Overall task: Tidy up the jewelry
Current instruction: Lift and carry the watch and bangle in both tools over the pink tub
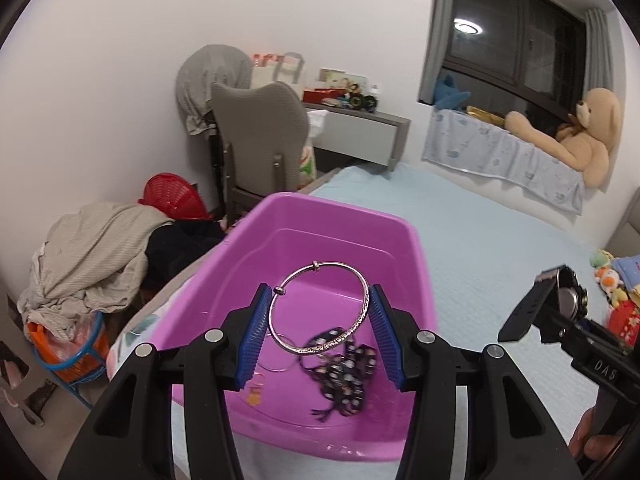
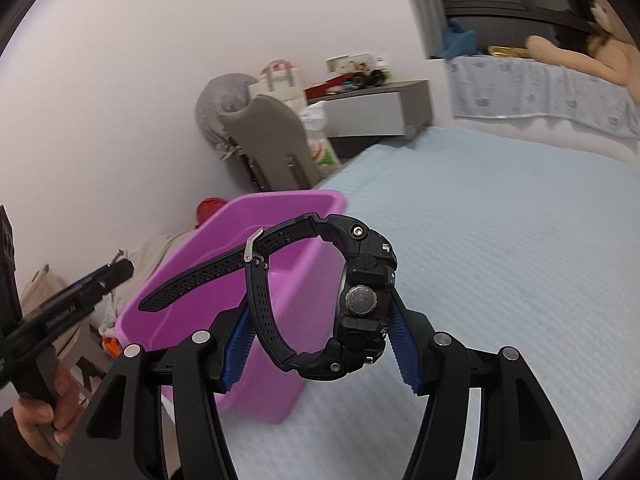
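I'm looking into a home bedroom: ahead of my fingers stretches a bed (image 1: 480, 232) under a pale blue cover, a teddy bear (image 1: 584, 136) lies on the window ledge to the right, and a cluttered desk (image 1: 360, 128) with a grey chair (image 1: 260, 136) stands beyond.

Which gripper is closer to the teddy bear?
Right. The right gripper, holding the watch, is on the teddy bear's side of the bed. The left gripper, holding the bangle, is over the purple tub, farther from the bear.
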Motion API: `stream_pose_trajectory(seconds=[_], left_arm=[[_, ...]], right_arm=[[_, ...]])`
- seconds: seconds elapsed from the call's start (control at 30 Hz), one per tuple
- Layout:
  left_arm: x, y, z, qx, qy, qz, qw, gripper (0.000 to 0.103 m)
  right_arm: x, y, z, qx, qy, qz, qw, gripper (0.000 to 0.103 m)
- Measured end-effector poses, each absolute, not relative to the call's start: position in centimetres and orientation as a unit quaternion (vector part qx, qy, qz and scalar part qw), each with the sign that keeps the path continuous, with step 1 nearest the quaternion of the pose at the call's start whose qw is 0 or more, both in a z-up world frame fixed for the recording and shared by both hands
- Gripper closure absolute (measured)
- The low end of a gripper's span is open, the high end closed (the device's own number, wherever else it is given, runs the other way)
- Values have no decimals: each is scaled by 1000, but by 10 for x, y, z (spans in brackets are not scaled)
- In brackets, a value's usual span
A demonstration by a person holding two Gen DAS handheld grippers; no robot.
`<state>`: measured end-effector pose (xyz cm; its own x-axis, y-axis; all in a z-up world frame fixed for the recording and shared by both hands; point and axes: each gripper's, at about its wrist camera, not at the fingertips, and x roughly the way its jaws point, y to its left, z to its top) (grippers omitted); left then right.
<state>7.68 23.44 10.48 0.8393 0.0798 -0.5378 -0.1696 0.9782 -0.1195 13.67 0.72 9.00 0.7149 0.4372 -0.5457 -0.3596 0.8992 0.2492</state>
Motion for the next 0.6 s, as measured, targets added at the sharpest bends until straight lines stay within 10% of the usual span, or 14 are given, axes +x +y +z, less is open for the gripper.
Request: stream_pose_trajectory(seconds=[0.6], left_arm=[[137,294,55,-107,352,124,922,55]], right_arm=[[250,135,65,-14,384,265,884,45]])
